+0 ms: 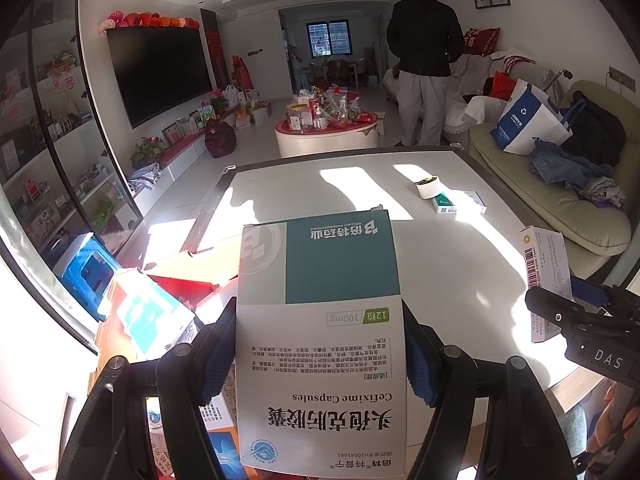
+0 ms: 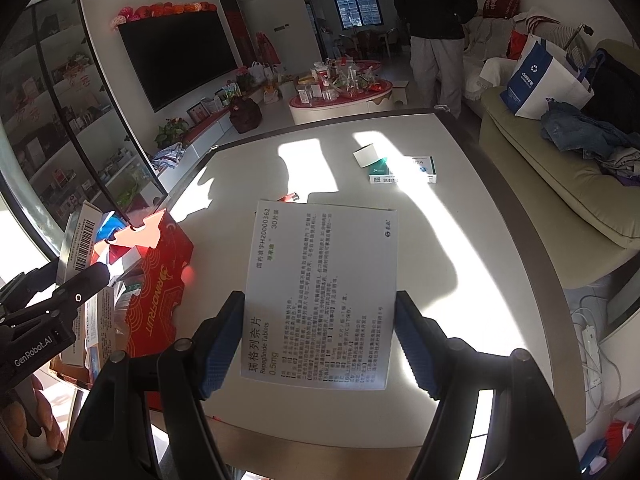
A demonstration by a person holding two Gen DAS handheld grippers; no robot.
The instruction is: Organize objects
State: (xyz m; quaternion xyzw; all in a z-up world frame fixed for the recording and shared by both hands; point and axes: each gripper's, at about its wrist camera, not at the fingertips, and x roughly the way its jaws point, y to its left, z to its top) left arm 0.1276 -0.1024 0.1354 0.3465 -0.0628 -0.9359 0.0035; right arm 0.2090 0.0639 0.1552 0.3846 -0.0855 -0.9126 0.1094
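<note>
My left-hand camera sat just behind my left gripper [image 1: 320,364] and looked forward and down along its fingers, so near that the Cefixime box [image 1: 320,340] filled the lower middle of its view. My right-hand camera sat the same way behind my right gripper [image 2: 320,344], tilted down over the white table [image 2: 460,240], with the Repaglinide box [image 2: 320,296] close before it. Both faced down the room toward the television [image 1: 160,72] and the round coffee table [image 1: 326,140]. Both views shared the white table, the small boxes lying far out on it [image 2: 400,170], the sofa [image 1: 560,200] and the standing person [image 1: 424,60]. Each camera caught the other gripper at its edge.
</note>
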